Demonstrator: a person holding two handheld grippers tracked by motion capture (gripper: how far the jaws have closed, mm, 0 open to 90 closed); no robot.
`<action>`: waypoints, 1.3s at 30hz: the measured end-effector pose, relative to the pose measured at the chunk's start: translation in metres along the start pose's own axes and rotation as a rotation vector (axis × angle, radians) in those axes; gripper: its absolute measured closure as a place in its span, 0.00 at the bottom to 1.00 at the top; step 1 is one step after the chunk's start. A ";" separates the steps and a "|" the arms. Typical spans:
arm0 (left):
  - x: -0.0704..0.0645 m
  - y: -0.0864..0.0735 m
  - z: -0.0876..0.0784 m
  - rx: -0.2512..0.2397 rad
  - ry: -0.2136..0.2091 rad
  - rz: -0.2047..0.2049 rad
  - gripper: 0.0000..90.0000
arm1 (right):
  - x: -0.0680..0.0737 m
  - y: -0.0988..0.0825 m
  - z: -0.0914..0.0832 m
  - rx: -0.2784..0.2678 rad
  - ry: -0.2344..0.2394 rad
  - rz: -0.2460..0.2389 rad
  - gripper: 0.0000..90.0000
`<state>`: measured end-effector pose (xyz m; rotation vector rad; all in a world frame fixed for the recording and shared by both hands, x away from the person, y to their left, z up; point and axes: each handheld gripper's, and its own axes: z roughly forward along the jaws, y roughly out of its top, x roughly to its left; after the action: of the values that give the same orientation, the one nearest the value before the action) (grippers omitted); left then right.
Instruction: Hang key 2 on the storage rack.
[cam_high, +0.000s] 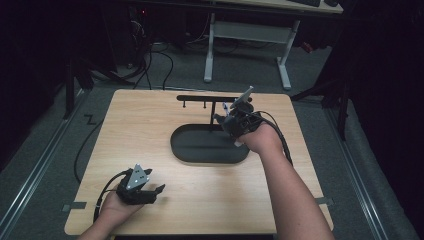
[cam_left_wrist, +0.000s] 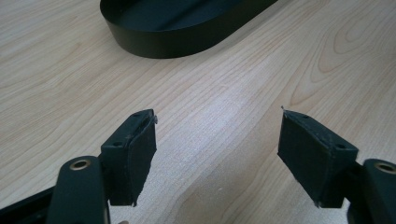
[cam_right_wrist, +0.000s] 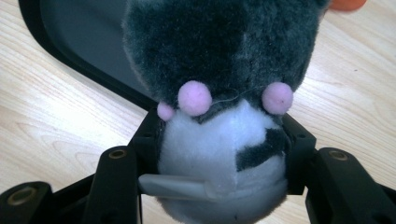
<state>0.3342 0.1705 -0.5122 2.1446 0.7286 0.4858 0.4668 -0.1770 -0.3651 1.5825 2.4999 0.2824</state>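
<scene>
My right gripper (cam_right_wrist: 219, 154) is shut on a grey and white plush toy (cam_right_wrist: 219, 70) with small pink pom-poms; its jaws press the toy's white part from both sides. In the high view the right gripper (cam_high: 227, 120) hovers at the right end of a black oval tray (cam_high: 190, 150), below a black rack with hooks (cam_high: 205, 98). The toy (cam_high: 226, 111) is mostly hidden there by the hand. My left gripper (cam_high: 155, 192) rests low near the table's front left, open, nothing between its pads (cam_left_wrist: 140, 149). The tray's rim (cam_left_wrist: 154, 44) lies ahead of it.
The wooden table (cam_high: 150, 125) stands on a grey floor; its front edge is near the left hand. A white-legged desk (cam_high: 245, 35) stands beyond the table, with cables on the floor. An orange object (cam_right_wrist: 348, 3) peeks in at the top right of the right gripper view.
</scene>
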 end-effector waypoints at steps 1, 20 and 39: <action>0.000 0.000 0.000 0.001 0.000 0.001 0.31 | 0.000 0.000 0.004 0.001 0.003 0.007 0.52; -0.001 0.001 0.004 0.020 0.003 -0.001 0.32 | -0.009 -0.014 0.024 -0.088 0.034 0.053 0.33; -0.006 -0.001 0.007 0.013 -0.003 0.006 0.32 | 0.007 -0.105 0.071 -0.328 0.041 -0.043 0.38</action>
<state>0.3329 0.1632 -0.5181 2.1593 0.7258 0.4818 0.3893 -0.2101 -0.4608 1.4020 2.3612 0.6851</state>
